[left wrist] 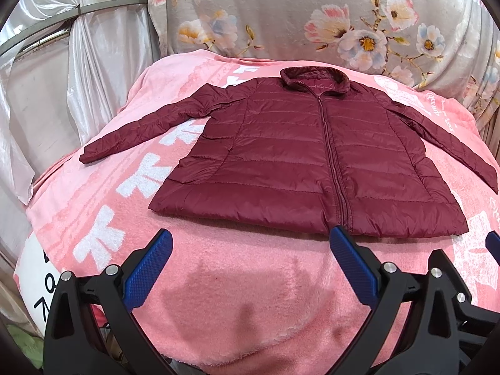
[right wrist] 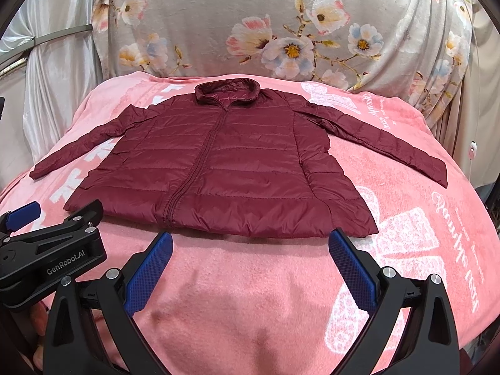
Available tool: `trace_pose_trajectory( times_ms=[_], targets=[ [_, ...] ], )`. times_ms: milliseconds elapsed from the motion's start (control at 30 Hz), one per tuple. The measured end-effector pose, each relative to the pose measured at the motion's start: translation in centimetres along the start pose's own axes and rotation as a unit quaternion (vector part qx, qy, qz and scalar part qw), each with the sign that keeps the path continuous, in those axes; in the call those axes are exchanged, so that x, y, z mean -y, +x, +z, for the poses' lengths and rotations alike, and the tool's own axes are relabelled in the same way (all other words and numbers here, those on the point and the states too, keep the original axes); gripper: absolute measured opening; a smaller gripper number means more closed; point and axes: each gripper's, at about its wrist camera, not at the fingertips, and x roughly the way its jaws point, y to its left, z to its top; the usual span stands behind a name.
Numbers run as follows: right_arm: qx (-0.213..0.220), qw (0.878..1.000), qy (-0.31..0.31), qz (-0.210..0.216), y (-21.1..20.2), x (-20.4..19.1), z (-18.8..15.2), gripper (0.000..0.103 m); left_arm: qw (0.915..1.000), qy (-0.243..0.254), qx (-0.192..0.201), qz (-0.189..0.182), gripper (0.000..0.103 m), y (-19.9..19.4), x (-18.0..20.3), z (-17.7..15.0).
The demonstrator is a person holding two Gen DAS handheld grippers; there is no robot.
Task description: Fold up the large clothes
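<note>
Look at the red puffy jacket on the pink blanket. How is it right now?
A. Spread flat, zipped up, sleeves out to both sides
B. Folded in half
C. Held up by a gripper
A: the jacket lies flat on the blanket, zipped, both sleeves stretched sideways, neither gripper touching it.

Surface: a raised, rounded support, its own material hidden under a pink blanket point(left wrist: 237, 284).
Cover: the fleecy blanket is pink with large white characters point(left wrist: 137, 184) along its left side and white print point(right wrist: 406, 237) on its right.
On it: a maroon quilted jacket point(left wrist: 312, 162) lies flat, front up, zipped, collar at the far edge, both sleeves spread outward.
</note>
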Motion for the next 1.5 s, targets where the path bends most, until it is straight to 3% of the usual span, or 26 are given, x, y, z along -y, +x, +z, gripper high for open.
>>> trace_pose_trajectory(
  times_ms=[1267, 1500],
  targets=[
    [-0.006, 1.0, 0.001, 0.004, 0.3, 0.1, -0.3, 0.098, 1.0, 0.002, -0.002, 0.0, 0.098, 0.1, 0.0, -0.2],
    [-0.025, 0.999, 0.02, 0.037, 2.5, 1.5, 0.0, 0.098, 0.9997, 0.001, -0.021, -0.011, 0.098, 2.1, 0.1, 0.5]
  ],
)
